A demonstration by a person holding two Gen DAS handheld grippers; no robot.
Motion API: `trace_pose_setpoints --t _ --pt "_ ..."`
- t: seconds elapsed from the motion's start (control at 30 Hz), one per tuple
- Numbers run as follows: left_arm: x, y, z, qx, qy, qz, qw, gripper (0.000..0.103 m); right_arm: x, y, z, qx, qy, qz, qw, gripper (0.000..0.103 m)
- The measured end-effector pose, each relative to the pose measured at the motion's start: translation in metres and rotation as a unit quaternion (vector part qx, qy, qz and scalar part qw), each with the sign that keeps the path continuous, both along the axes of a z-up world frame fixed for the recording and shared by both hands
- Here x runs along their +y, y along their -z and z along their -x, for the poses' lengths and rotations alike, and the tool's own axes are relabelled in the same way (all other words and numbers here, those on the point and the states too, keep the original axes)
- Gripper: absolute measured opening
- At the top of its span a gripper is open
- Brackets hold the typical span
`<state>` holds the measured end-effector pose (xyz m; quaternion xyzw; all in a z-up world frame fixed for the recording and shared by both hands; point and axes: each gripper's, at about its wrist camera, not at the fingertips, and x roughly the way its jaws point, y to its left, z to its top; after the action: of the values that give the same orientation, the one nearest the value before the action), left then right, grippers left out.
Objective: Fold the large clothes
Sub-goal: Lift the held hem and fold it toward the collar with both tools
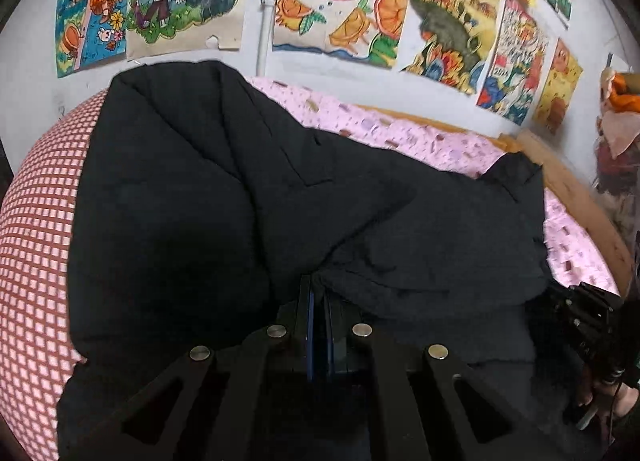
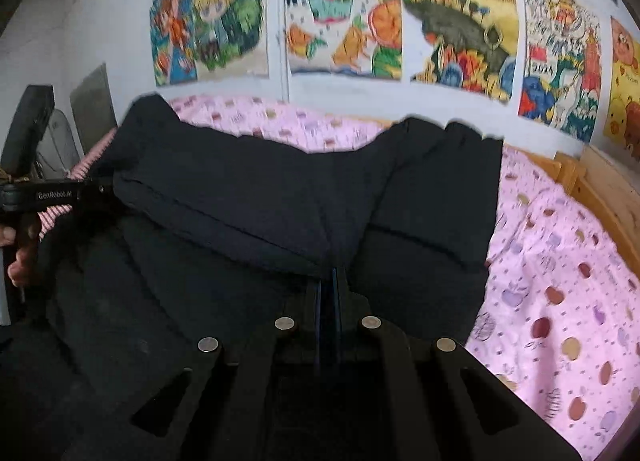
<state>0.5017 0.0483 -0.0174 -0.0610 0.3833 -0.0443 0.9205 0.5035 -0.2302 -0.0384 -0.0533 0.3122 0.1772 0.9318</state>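
Two claws, one big black padded coat [image 1: 224, 197] sprawled on the bed [image 2: 560, 269]. Left claw [image 1: 318, 293] pinched shut on its near edge, right claw [image 2: 334, 281] likewise. Risks: thick slippery fabric may slide out of either pinch; uneven pull skews the fold; far sleeve [image 2: 444, 165] could drag the pink sheet.

Coat [image 1: 240, 201] on bed [image 1: 420, 137]
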Motion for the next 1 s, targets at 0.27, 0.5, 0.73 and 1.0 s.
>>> trace_pose_setpoints --t 0.27,0.5,0.73,1.0 --pt "-0.015 0.029 -0.007 -0.005 0.001 -0.055 0.9985 0.005 0.018 0.048 -0.023 0.061 -0.002 0.030 0.998 0.000" --pt "-0.007 0.014 0.008 -0.035 0.008 -0.027 0.9990 0.009 -0.008 0.030 -0.009 0.064 0.003 -0.040 0.997 0.000" --pt "0.018 -0.013 0.033 -0.061 0.002 0.015 0.9980 0.028 -0.049 -0.009 0.008 -0.008 0.049 -0.069 0.996 0.052" --pt "0.018 -0.075 0.003 -0.157 -0.054 0.013 0.9860 0.046 -0.051 -0.071 -0.048 -0.091 0.091 -0.105 0.986 0.051"
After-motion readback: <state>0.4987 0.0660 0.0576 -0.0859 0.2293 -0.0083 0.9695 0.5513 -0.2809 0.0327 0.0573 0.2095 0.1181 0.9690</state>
